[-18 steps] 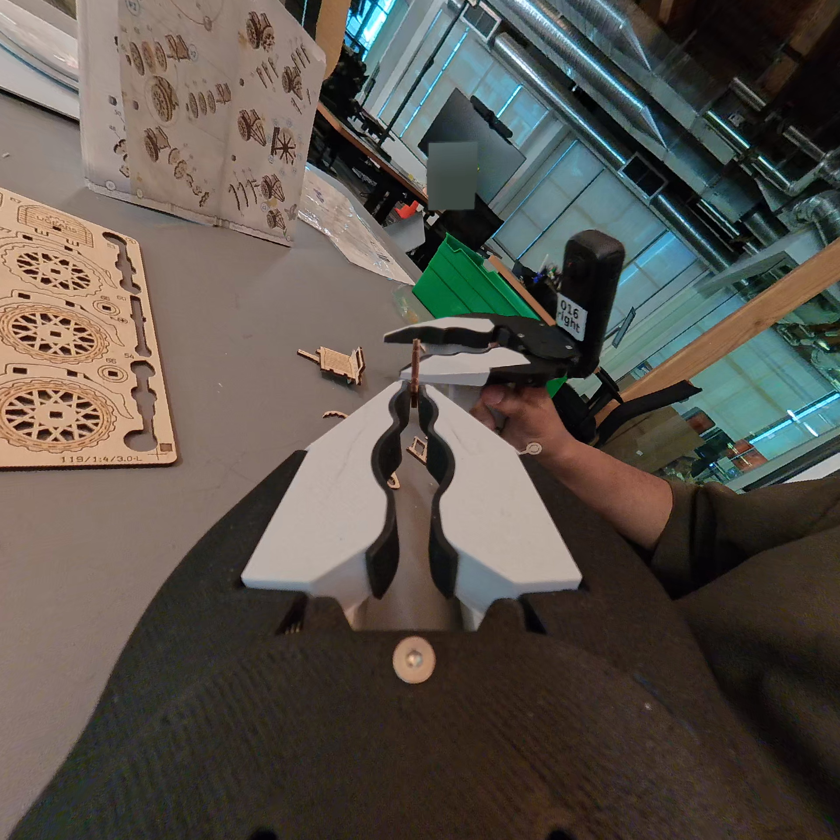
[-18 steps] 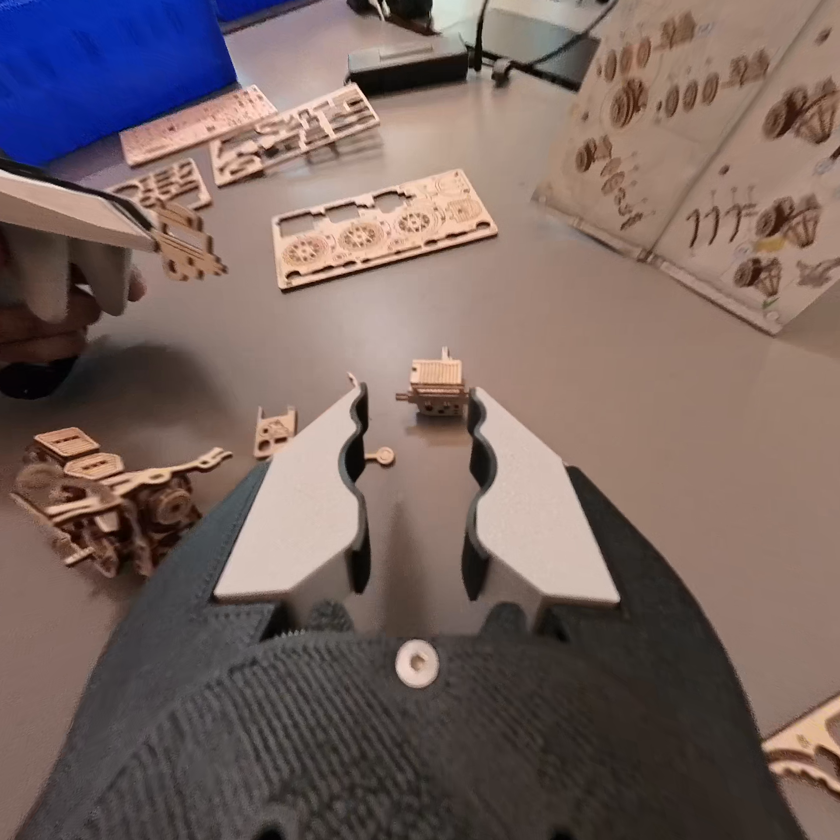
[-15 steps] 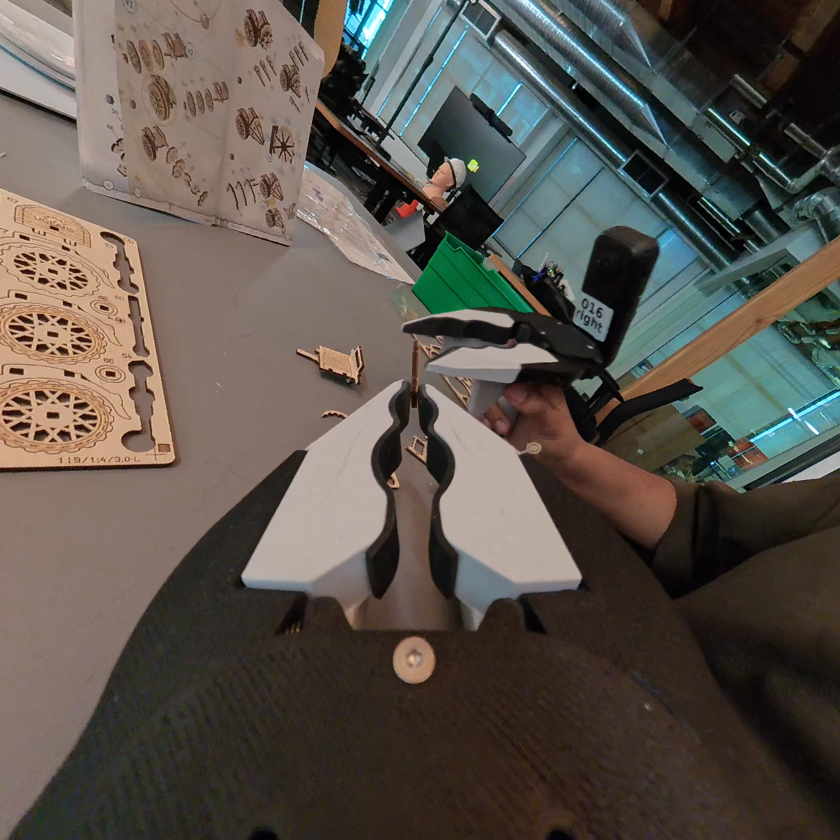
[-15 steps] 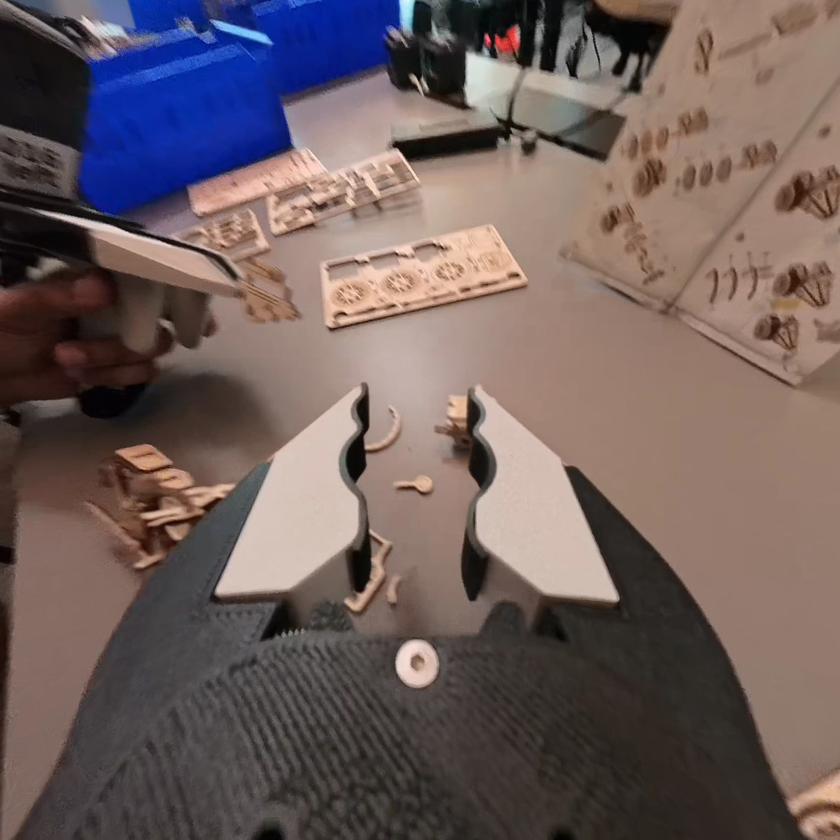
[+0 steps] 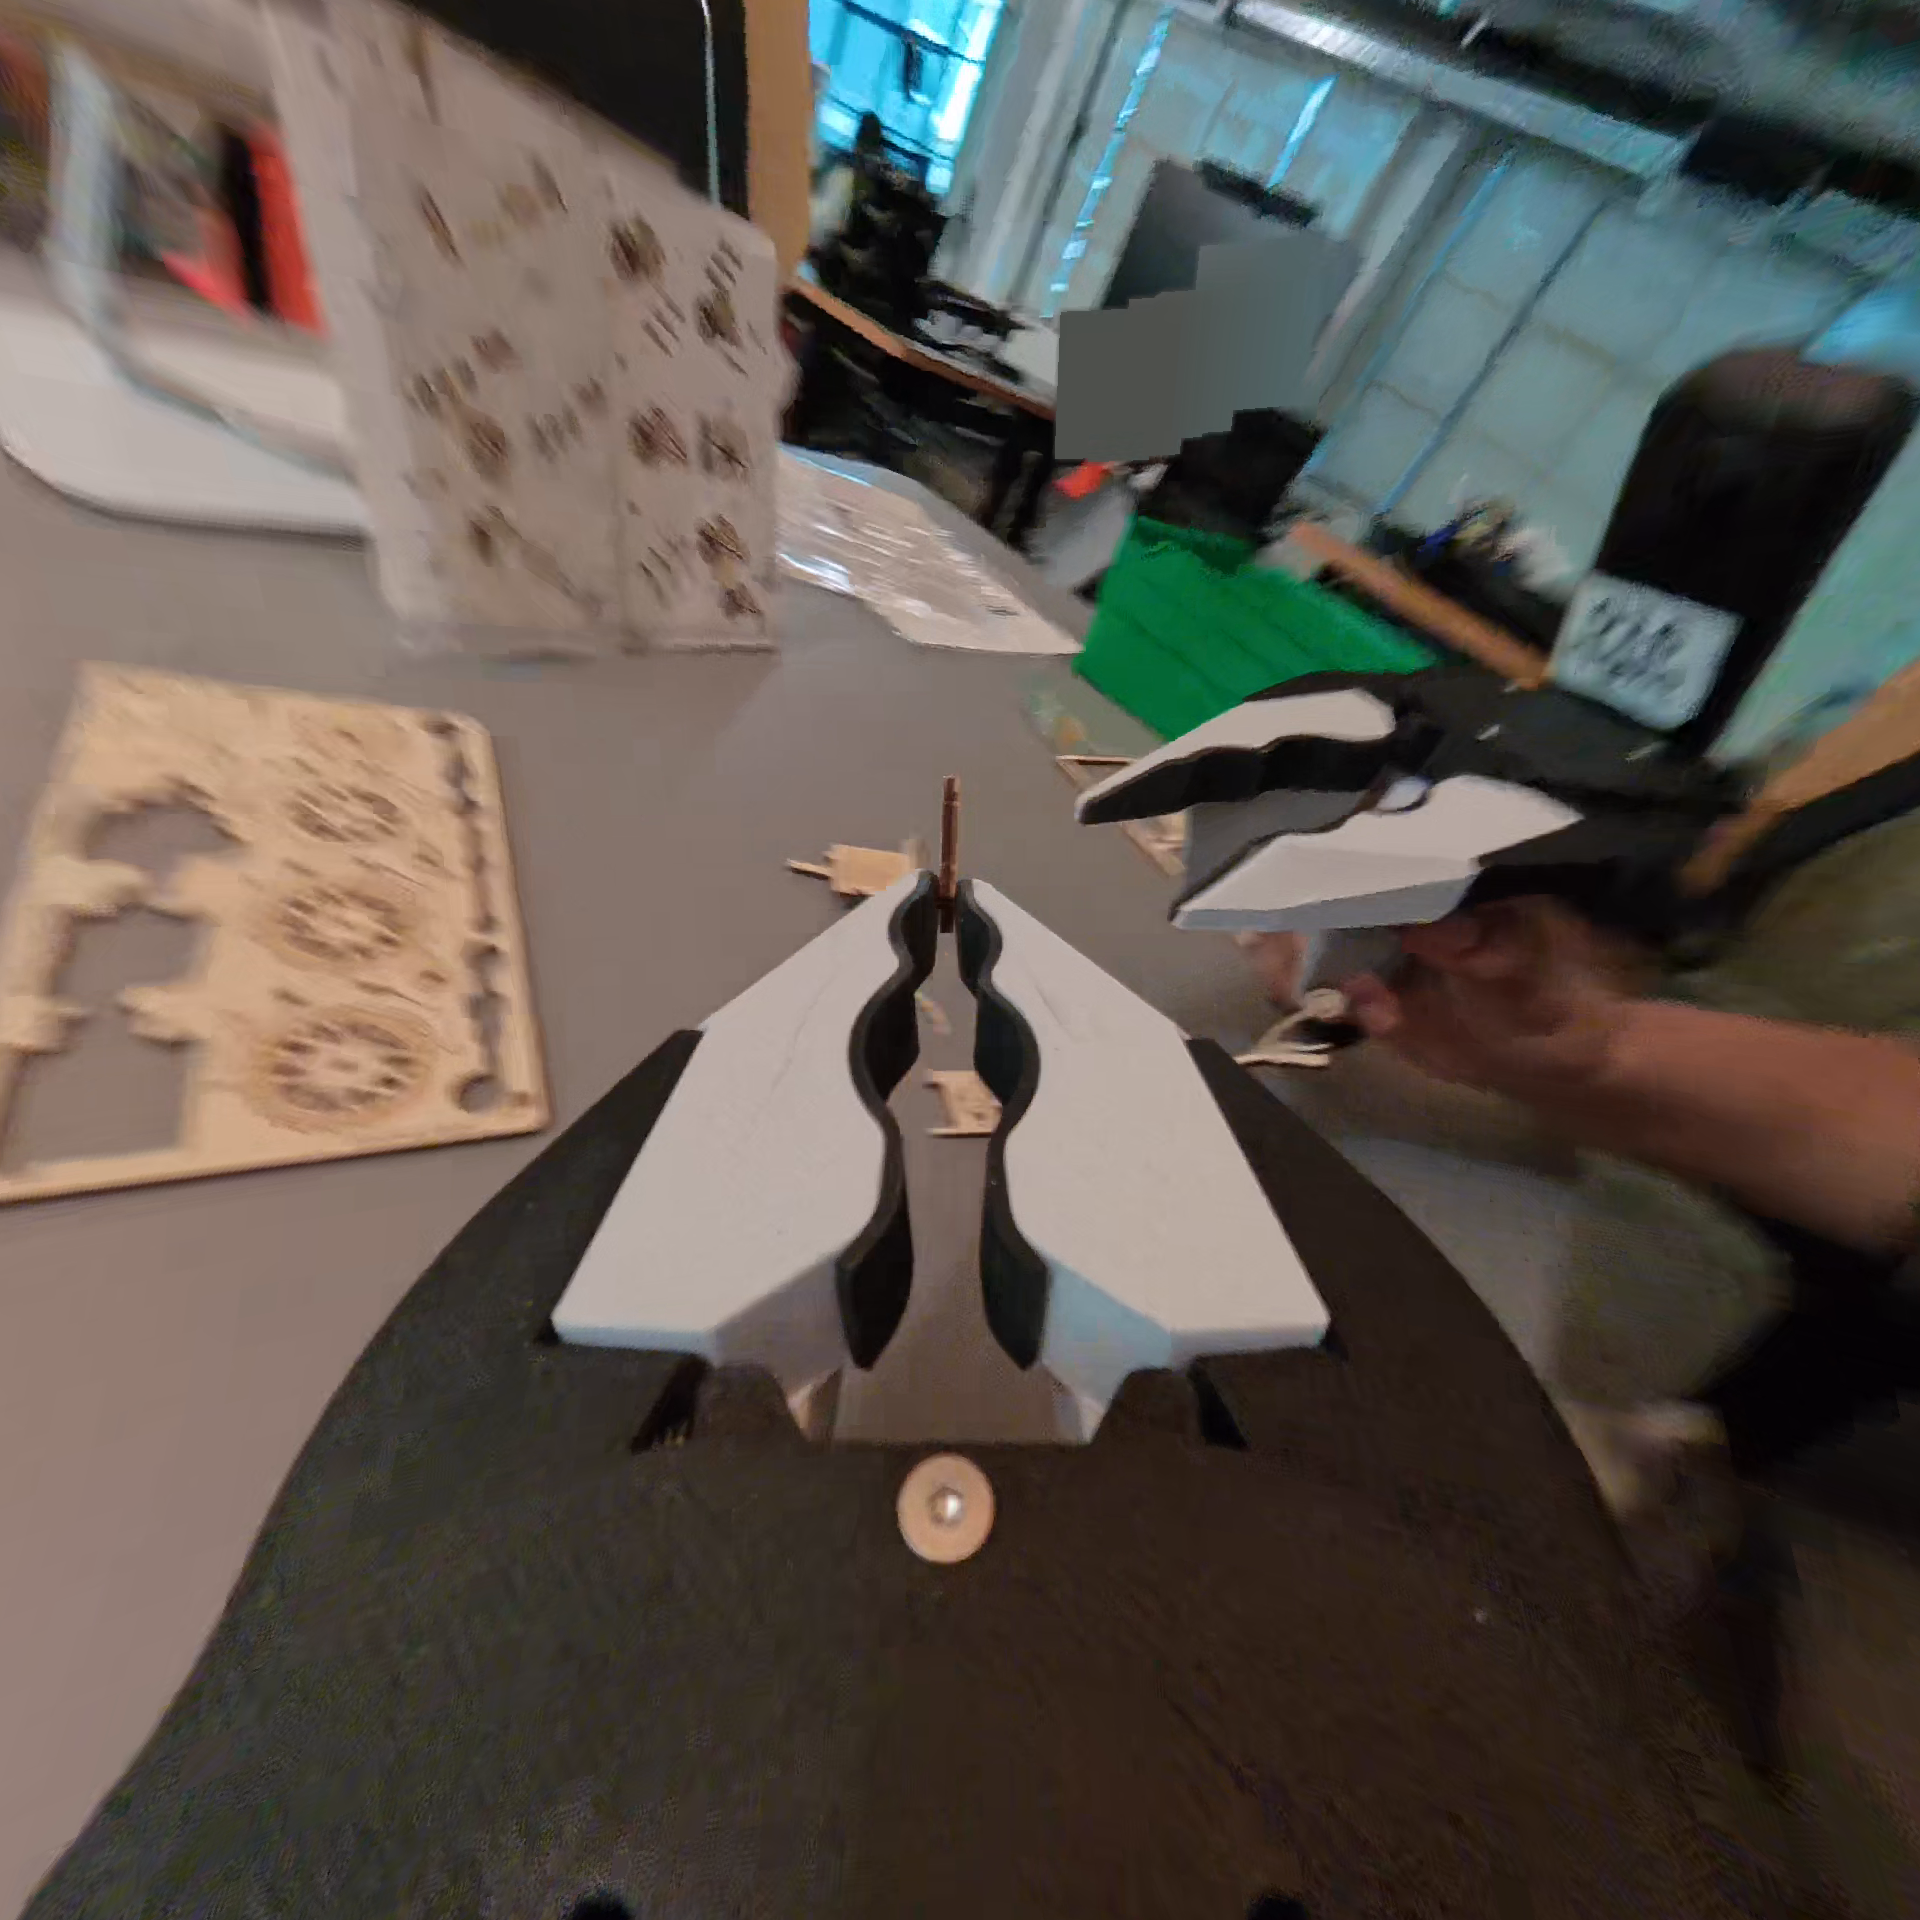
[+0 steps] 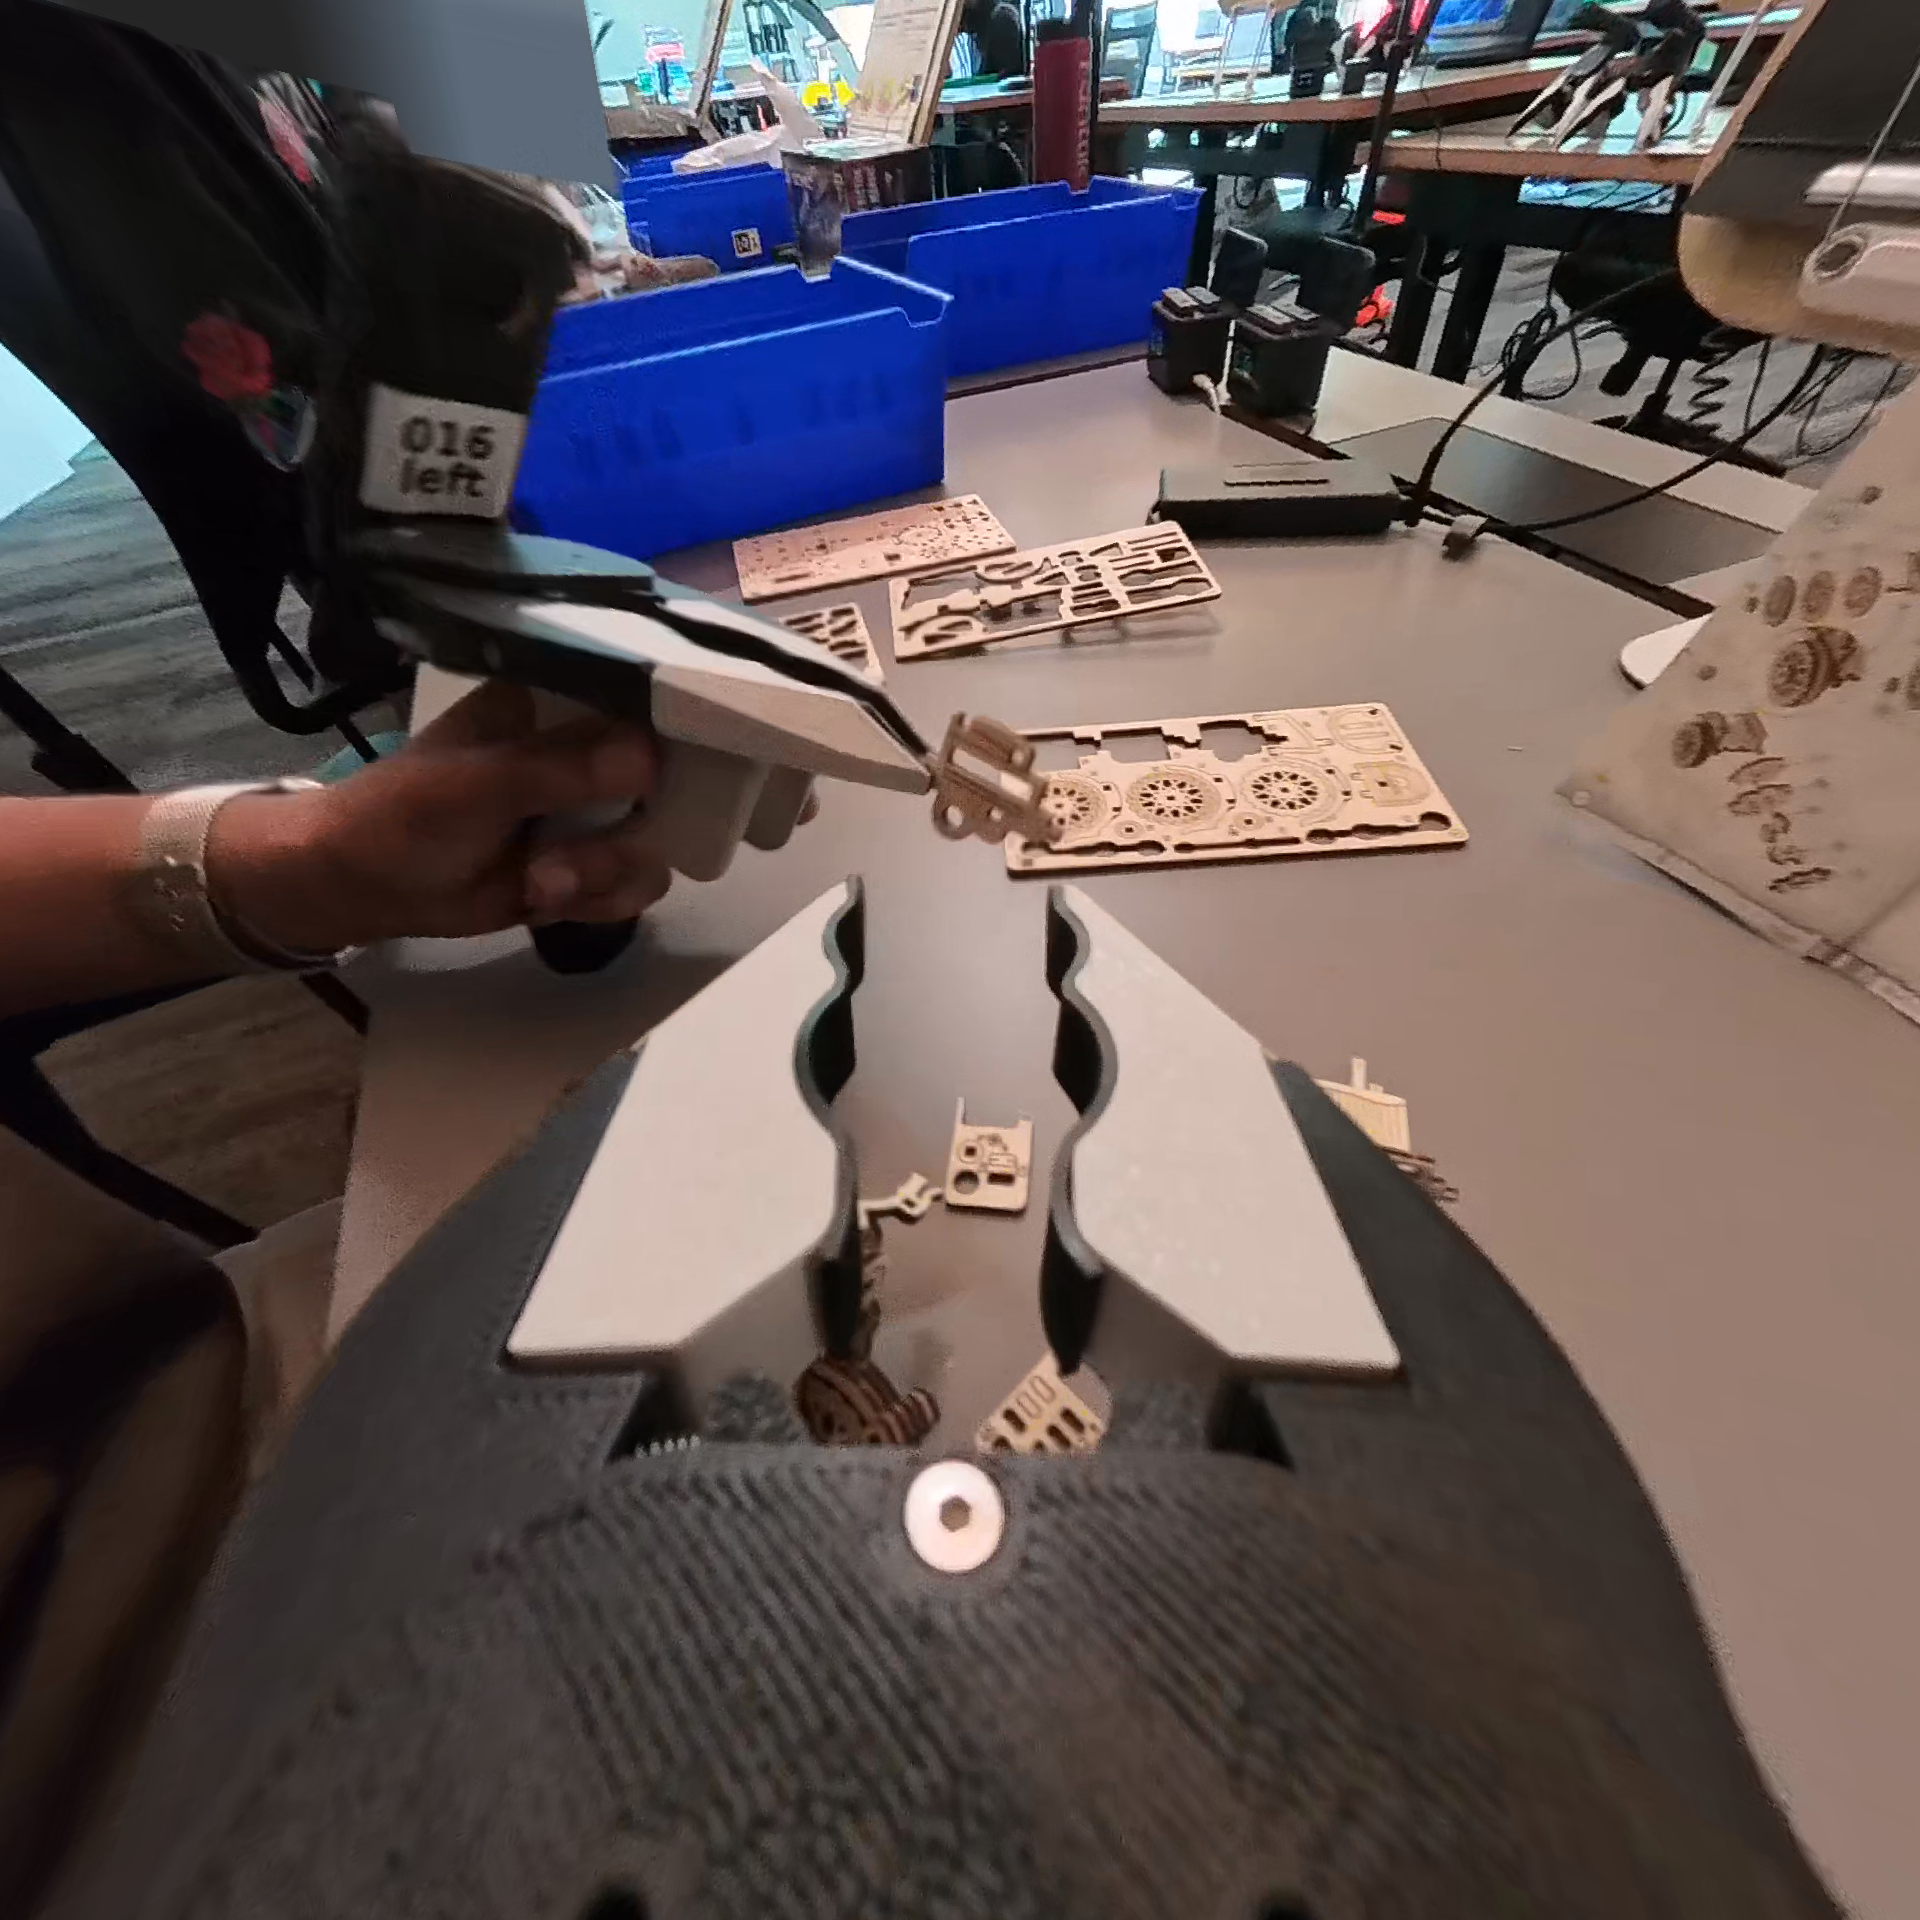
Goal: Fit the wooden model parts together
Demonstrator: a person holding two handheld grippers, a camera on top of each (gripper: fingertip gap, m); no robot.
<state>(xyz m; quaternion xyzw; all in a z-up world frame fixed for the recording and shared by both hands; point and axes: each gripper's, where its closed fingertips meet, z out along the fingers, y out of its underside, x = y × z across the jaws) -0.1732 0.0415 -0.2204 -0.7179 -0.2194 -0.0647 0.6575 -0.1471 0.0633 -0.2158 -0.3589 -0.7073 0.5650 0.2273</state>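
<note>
Lifted and drawn back since half a second ago: right claw (image 6: 954, 914), then low over the small boxy wooden sub-assembly (image 6: 1369, 1110), now raised above the grey worktop (image 6: 1455, 1039) with that block off to its right. Jaws well apart, holding nothing. Left claw (image 5: 945, 902) unchanged in grip, pinched shut on a thin flat laser-cut plywood plate with cut-out slots (image 6: 987, 774), held clear of the surface, edge-on in its own view. Probably a regrouping before bringing a mating part to the held plate; no joint made yet. Below the open jaws, a small pale plywood tab with rounded holes (image 6: 989, 1155) and a curled sliver (image 6: 896, 1205), both matte and light. Farther off, a flat pale plywood sheet of spoked wheel cut-outs (image 6: 1247, 795), brittle-looking, and a propped white instruction sheet (image 6: 1766, 727).
</note>
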